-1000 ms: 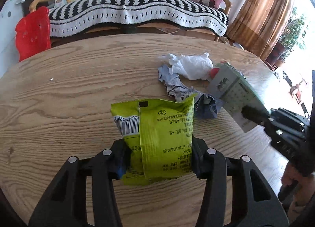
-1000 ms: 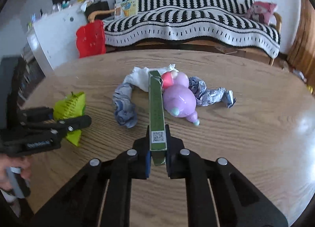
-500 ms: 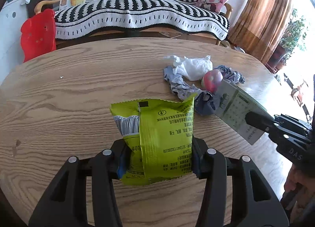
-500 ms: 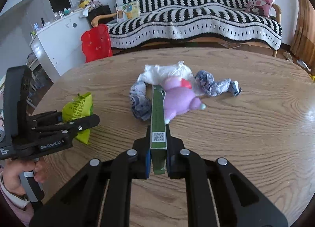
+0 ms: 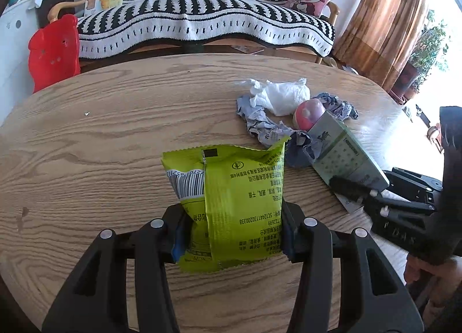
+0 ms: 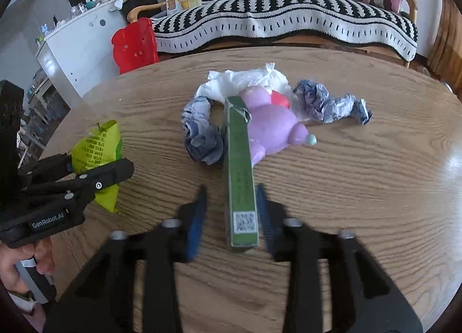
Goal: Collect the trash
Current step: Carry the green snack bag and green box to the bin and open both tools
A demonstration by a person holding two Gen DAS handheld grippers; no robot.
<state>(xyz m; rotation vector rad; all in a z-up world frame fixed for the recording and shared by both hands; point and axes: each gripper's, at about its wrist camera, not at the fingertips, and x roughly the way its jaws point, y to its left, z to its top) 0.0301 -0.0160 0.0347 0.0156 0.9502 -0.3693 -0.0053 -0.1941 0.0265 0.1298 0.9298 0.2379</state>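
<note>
My left gripper (image 5: 231, 232) is shut on a lime-green snack packet (image 5: 231, 188), held upright just above the wooden table (image 5: 101, 145). It shows at the left of the right wrist view as well, left gripper (image 6: 95, 174) with the packet (image 6: 95, 142). My right gripper (image 6: 231, 217) is blurred and its jaws stand apart on either side of a slim green carton (image 6: 239, 160), pads not touching it. The carton's far end reaches a pile of white tissue (image 6: 245, 79), a purple toy (image 6: 271, 128) and crumpled blue-grey paper (image 6: 202, 134).
More crumpled paper (image 6: 329, 102) lies right of the toy. Beyond the table's far edge stand a red plastic stool (image 5: 55, 50), a sofa with a striped blanket (image 5: 202, 21) and a white cabinet (image 6: 75, 44). A brown curtain (image 5: 384, 15) hangs at the right.
The right gripper's jaws, shut on the carton before, now stand apart around it, and the carton sits lower by the pile. The left gripper still grips the packet.
</note>
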